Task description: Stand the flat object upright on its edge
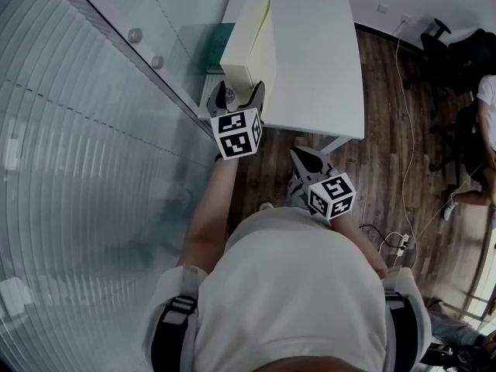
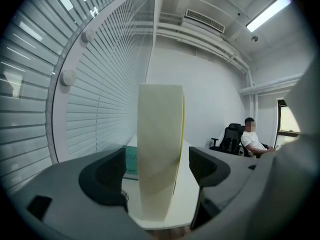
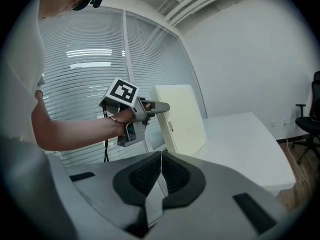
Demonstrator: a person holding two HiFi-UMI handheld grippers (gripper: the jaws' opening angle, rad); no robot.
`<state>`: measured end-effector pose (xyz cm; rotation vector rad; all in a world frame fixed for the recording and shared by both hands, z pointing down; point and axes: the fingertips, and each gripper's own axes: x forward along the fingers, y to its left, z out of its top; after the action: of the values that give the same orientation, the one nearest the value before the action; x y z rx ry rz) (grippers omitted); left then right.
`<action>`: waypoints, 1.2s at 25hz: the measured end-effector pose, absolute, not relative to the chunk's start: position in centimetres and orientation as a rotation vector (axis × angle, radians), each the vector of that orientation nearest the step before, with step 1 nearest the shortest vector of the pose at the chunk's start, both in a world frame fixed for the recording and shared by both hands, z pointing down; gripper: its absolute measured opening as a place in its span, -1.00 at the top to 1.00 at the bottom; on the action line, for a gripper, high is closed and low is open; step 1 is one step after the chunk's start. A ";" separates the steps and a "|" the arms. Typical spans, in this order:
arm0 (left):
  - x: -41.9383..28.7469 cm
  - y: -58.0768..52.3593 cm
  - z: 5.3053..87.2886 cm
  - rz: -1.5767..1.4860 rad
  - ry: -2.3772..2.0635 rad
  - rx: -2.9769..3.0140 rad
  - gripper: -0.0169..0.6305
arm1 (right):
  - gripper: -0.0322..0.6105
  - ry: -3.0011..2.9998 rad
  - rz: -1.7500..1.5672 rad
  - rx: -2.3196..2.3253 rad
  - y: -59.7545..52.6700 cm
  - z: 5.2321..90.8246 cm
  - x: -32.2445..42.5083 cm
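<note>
Board (image 1: 249, 49), cream, flat, stands on its edge at the 9 o'clock side of the white table (image 1: 318, 60), head view. My left gripper (image 1: 239, 95) sits at its near end. My right gripper (image 1: 304, 160) hangs off the table over the wood floor (image 1: 395, 169). Glass wall with blinds (image 1: 93, 130) fills the 9 o'clock side. Teal box (image 1: 219, 49) is wedged between board and glass, mostly covered. A seated person (image 1: 488, 107) is cut off at the 3 o'clock edge.

Left gripper view: board (image 2: 159, 159) is dead centre between my left jaws, which are spread with a gap showing on both sides, so no grip. Its bottom edge is hidden behind my gripper body. Teal box (image 2: 131, 161) peeks out at 9 o'clock. Office chair (image 2: 230, 136) and the person (image 2: 252, 139) sit at 3 o'clock, and a ceiling light (image 2: 267, 11) is at 1 o'clock.

Right gripper view: my right jaws are pressed together with nothing in them. Board (image 3: 182, 119) is up on the table (image 3: 250, 139) at 12 o'clock. Any lean is hard to judge through the wide lens.
</note>
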<state>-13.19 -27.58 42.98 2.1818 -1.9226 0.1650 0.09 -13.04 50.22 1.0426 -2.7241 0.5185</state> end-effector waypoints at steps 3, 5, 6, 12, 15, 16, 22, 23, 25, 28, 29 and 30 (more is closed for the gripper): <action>-13.1 -26.4 42.8 0.166 -1.907 2.187 -0.20 | 0.84 -2.729 0.519 1.035 -13.0 50.2 -0.3; -13.1 -25.6 42.9 0.180 -1.902 2.185 -0.20 | 0.84 -2.732 0.520 1.030 -12.9 50.3 -0.5; -13.1 -25.1 42.8 0.182 -1.903 2.184 -0.19 | 0.84 -2.733 0.520 1.028 -12.9 50.3 -0.6; -13.6 -22.4 43.1 0.139 -1.889 2.170 -0.19 | 0.84 -2.739 0.516 1.022 -13.0 50.3 -1.1; -14.3 -20.9 43.6 0.130 -1.931 2.128 0.46 | 0.84 -2.740 0.515 1.023 -13.2 50.2 -1.2; -14.6 -20.4 43.8 0.129 -1.947 2.113 0.52 | 0.84 -2.741 0.514 1.022 -13.2 50.2 -1.3; -15.8 -18.1 45.1 0.104 -1.988 2.037 0.83 | 0.84 -2.748 0.507 1.017 -13.4 50.1 -1.5; -15.9 -17.9 45.3 0.111 -1.988 2.035 0.85 | 0.84 -2.748 0.506 1.018 -13.5 50.1 -1.5; -16.0 -17.3 45.7 0.129 -1.990 2.029 0.88 | 0.84 -2.750 0.503 1.022 -13.7 50.0 -1.4; -16.2 -16.5 46.2 0.138 -1.982 2.014 0.88 | 0.84 -2.754 0.500 1.029 -13.8 49.8 -1.4; -16.3 -16.2 46.4 0.141 -1.977 2.014 0.88 | 0.84 -2.755 0.498 1.029 -13.8 49.7 -1.4; -16.2 -16.0 46.6 0.145 -1.970 2.017 0.88 | 0.84 -2.756 0.496 1.029 -13.8 49.7 -1.4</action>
<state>-16.24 -16.00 46.57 2.0168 -1.9702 0.1453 -1.35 -13.85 49.70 1.0292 -2.7556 0.4958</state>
